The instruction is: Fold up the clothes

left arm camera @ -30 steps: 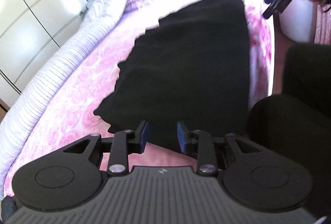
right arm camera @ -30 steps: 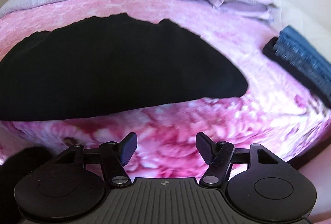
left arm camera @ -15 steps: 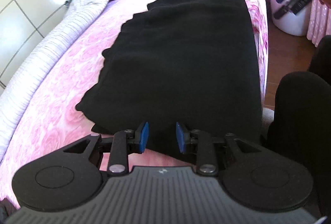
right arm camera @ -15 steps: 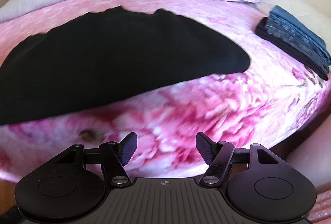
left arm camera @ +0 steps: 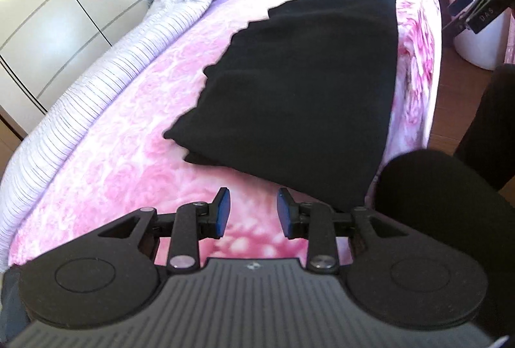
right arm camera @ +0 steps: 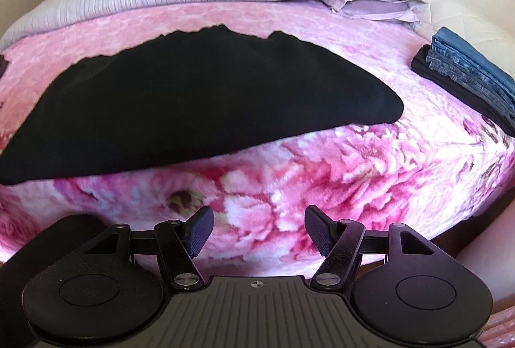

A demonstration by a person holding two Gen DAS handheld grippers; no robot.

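**Soft cloth, matt plastic**

Ahead of the left gripper, the black garment is matt, smooth cloth on a plush, fuzzy pink blanket. Beyond lies a ribbed white quilt; further left, glossy cabinet doors. Both grippers' bodies are matt black plastic; the right gripper has textured pads.

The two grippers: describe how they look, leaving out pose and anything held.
Both are matte black. The left gripper and right gripper each have a ribbed grey-black body with a small emblem, two round side discs, silver pivot screws and linkage arms ending in dark blue textured pads. Seen from the left wrist, the right gripper bears pale lettering.
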